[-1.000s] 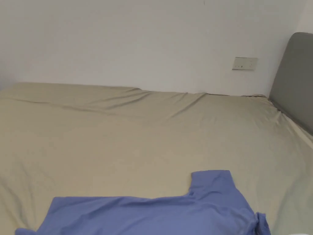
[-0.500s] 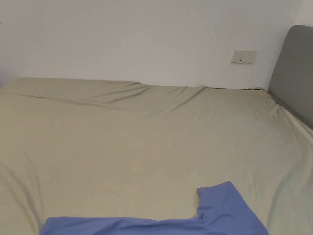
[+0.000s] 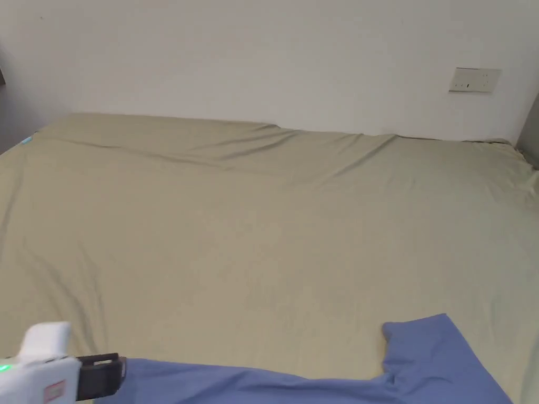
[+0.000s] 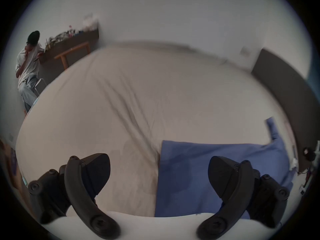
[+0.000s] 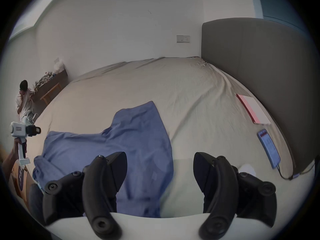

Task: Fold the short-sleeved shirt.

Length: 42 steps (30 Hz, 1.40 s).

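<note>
My blue shirt [image 5: 121, 150] lies spread on the bed [image 3: 263, 226]. Both the left gripper [image 4: 159, 174] and right gripper [image 5: 160, 172] hover with jaws wide apart, empty. The right gripper view adds a phone [image 5: 268, 148] by the headboard [image 5: 259, 67].

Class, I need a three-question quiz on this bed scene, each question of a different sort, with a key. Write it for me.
1. True or false: the left tongs grip the shirt.
2. Which lies nearest the headboard? A the shirt, B the phone, C the left tongs.
3. Fill in: the right tongs stand ____.

Key: 1 false, both jaws stand apart above the sheet and the shirt's edge. 2 B. 3 open.
</note>
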Tool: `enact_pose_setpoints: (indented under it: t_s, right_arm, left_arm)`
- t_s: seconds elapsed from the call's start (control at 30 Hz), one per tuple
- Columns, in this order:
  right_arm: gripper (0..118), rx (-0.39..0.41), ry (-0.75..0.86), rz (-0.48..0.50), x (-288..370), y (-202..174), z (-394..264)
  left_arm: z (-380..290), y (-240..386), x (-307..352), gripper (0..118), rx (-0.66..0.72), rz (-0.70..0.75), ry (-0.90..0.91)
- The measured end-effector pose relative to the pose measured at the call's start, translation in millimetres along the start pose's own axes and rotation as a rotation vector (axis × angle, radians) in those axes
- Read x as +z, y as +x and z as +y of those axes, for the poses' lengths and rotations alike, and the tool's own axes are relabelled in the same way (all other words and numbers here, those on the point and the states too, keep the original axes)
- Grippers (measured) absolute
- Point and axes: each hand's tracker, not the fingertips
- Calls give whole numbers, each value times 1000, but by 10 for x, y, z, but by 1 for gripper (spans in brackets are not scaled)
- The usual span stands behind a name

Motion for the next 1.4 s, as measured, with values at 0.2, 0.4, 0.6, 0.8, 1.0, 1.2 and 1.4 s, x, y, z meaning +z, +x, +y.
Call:
enact_pose_setpoints:
  t_s: [0.2,0.4,0.6,0.8,1.0,1.2,1.4]
  right_arm:
    - [94,102,-81,32,-667,-222,300]
    - [88,177,-331,115,-1679,-292,389]
    - [10,257,-391,181,-1580,-608,402]
    - [10,183,-278,249,-685,-552,625]
    - [10,127,-207,225,278,-100,460]
    - [10,131,-226,242,915,-113,-203]
    - [10,206,-399,157,661,-118,-1142]
  left_arm:
    - [-18,123,-640,81,-87,24,-56]
    - [-21,86,-253,3,-128,-43,-28]
    - [-76,246,193,3,-179,-83,-8]
    - [-135,146,662,3,-251,-73,44]
    - [-373,-385,1342,3,-193,-96,85]
    - [-998,-572,1666,3,-143,-166,43]
    - [-1668,-536,1363,3,-164,-124,-119]
